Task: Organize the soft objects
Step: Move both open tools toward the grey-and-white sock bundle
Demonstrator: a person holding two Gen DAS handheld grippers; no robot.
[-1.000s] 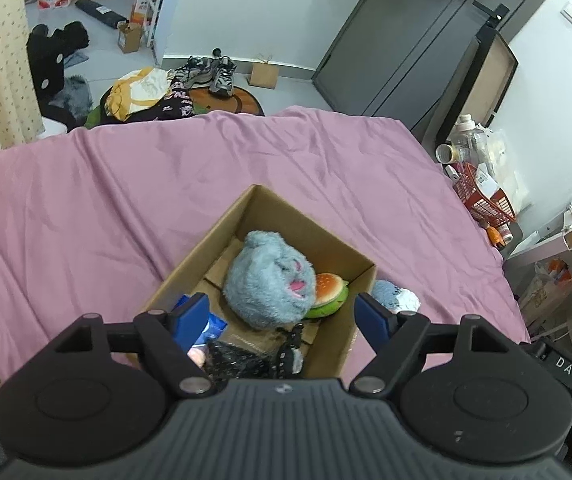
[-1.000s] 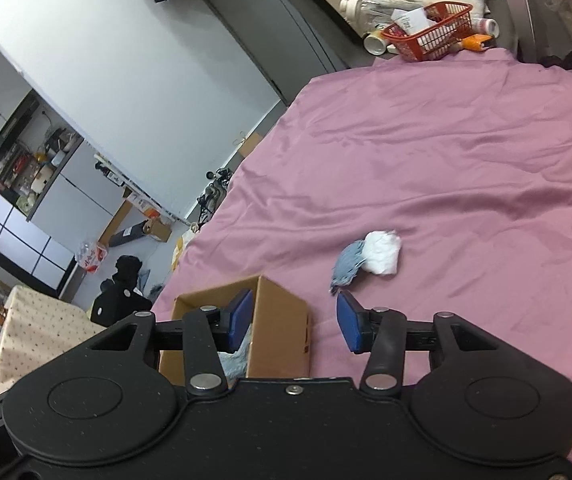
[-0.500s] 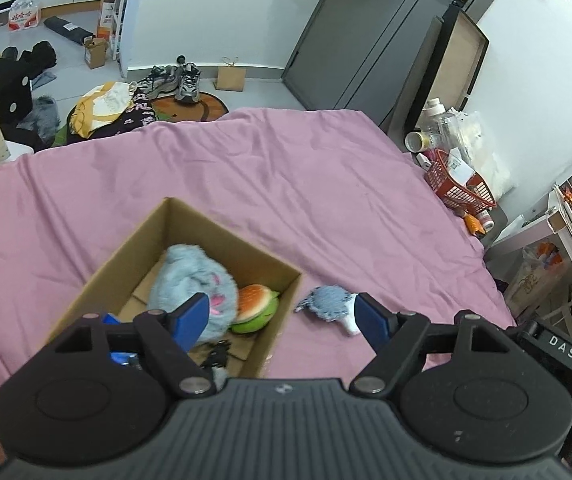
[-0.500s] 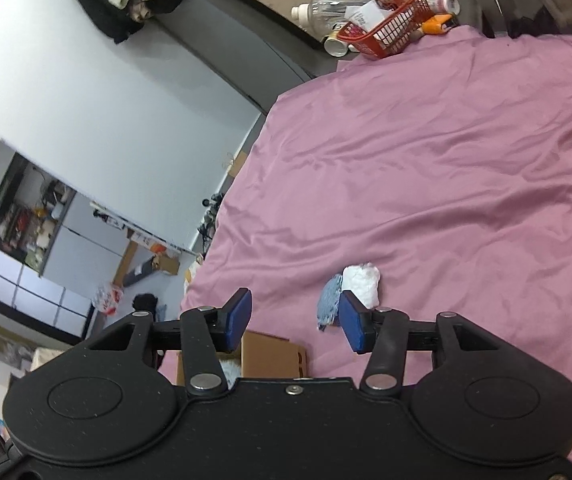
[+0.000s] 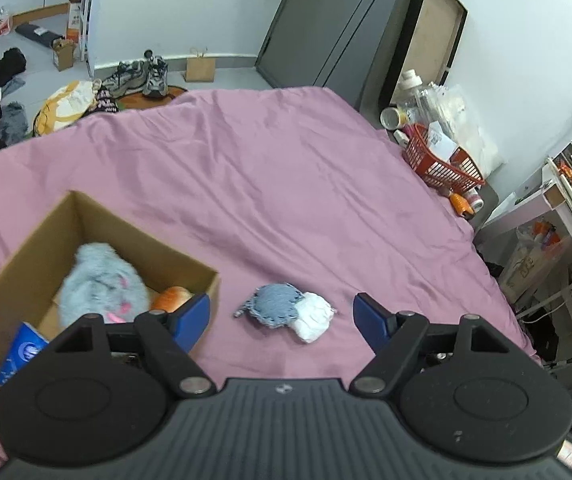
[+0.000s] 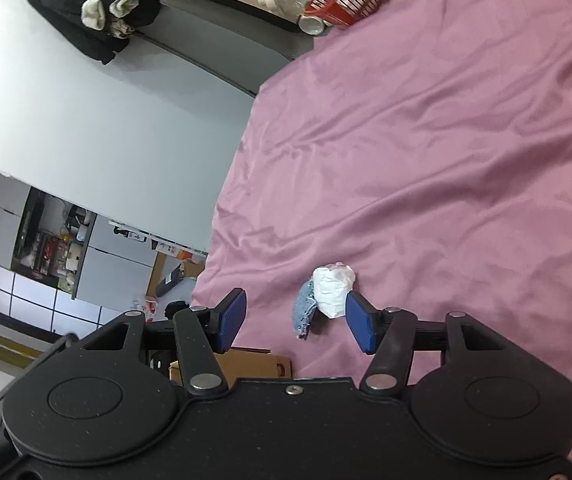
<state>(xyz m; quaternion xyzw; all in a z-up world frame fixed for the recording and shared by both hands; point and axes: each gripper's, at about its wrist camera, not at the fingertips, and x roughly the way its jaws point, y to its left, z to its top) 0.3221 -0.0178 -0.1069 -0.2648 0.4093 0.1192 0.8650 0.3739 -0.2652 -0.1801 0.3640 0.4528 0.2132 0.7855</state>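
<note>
A small blue-grey and white soft toy (image 5: 286, 310) lies on the purple bedsheet (image 5: 269, 184), just right of an open cardboard box (image 5: 37, 240). Inside the box lie a fluffy grey plush (image 5: 99, 282), an orange burger toy (image 5: 171, 296) and a blue packet (image 5: 21, 352). My left gripper (image 5: 281, 320) is open, hovering with the toy framed between its blue pads. In the right wrist view the same toy (image 6: 326, 294) lies just beyond my open right gripper (image 6: 296, 322), close to the right pad; a corner of the box (image 6: 253, 362) shows below.
A red basket (image 5: 442, 160) with bottles and packets stands off the bed's far right edge. Shoes (image 5: 141, 74), bags and clothes lie on the floor beyond the bed. Dark wardrobe doors (image 5: 326, 24) stand at the back. A desk with shelves is at the right.
My left gripper has swung right, away from above the box, so the blue-grey and white toy now sits between its pads. The right gripper tilted and drew closer to the toy.
</note>
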